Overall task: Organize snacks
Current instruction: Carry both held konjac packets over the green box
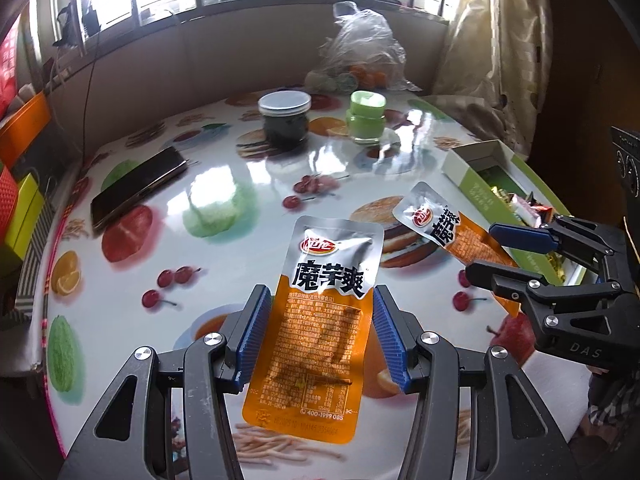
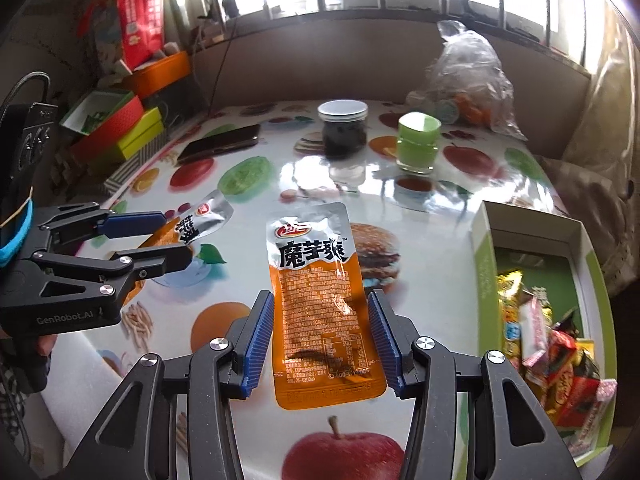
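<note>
I carry two orange-and-silver snack packets above the fruit-print table. In the left wrist view my left gripper (image 1: 320,294) is shut on one packet (image 1: 316,340), its blue pads pressing both long edges. To the right, my right gripper (image 1: 484,251) grips the second packet (image 1: 434,220). In the right wrist view my right gripper (image 2: 318,298) is shut on its packet (image 2: 316,280), and the left gripper (image 2: 176,236) shows at the left with its packet (image 2: 202,216). A green-and-white box (image 2: 484,272) (image 1: 472,168) at the right holds several wrapped snacks (image 2: 552,340).
A dark jar (image 2: 344,128) with a white lid and a green jar (image 2: 418,142) stand at the far side of the table. A phone (image 2: 220,142) lies far left. A plastic bag (image 2: 468,76) of fruit sits at the back. Coloured boxes (image 2: 120,128) are stacked beyond the left edge.
</note>
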Demonstrator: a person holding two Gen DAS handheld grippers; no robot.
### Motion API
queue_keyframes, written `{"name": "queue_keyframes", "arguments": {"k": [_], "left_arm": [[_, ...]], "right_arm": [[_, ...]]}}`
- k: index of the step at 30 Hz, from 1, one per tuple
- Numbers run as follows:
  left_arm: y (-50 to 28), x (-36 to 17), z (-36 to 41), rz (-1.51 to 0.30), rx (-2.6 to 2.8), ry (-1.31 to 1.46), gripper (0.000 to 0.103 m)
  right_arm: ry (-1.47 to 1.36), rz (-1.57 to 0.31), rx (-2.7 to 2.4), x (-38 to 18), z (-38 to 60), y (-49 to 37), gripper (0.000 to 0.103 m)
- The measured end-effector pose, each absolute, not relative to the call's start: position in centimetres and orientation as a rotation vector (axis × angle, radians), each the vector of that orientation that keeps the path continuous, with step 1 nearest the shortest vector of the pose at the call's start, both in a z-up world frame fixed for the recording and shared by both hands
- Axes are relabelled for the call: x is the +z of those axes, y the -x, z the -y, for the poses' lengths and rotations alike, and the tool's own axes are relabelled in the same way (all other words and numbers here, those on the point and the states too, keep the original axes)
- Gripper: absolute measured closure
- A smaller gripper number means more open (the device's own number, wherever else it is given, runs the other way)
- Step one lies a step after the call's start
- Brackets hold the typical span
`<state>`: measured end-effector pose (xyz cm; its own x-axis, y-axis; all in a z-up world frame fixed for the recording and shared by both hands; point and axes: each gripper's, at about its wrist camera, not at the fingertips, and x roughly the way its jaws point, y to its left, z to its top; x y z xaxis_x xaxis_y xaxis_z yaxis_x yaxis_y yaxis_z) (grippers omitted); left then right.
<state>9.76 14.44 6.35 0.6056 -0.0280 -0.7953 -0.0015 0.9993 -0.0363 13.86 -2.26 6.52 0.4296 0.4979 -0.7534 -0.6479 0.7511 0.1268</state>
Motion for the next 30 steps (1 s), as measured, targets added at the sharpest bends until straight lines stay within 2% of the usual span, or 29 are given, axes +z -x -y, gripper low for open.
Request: {"name": "queue_keyframes", "arguments": {"k": [30], "left_arm": [[-14.2,7.7,-4.9,-0.905,-0.149,0.011,0.050]], "right_arm": [[0.121,-0.867,0.493,7.9,12.6,-15.4,0.056]]}}
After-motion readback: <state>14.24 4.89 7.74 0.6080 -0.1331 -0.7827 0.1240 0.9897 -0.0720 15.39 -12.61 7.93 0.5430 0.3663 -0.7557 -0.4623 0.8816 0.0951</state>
